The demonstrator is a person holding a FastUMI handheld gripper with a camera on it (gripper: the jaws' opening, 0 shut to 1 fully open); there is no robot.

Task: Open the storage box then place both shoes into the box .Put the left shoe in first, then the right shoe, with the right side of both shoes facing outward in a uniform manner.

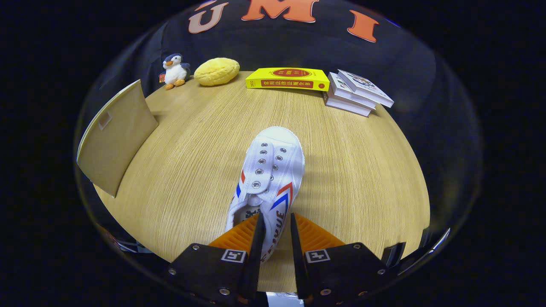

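A white canvas shoe (269, 170) with red and blue chevron stripes points away from me over the wooden table (362, 179). My gripper (275, 226) is shut on the shoe's right side wall near the heel: one finger sits inside the opening, the other presses on the outside. The shoe tilts slightly, its toe toward the books. The tan storage box (117, 136) stands to the left of the shoe, with a flat panel facing me; I cannot tell whether it is open.
Along the table's far edge sit a toy penguin (175, 70), a yellow bun-shaped cushion (217, 71), a yellow book (288, 79) and a stack of white books (356, 94).
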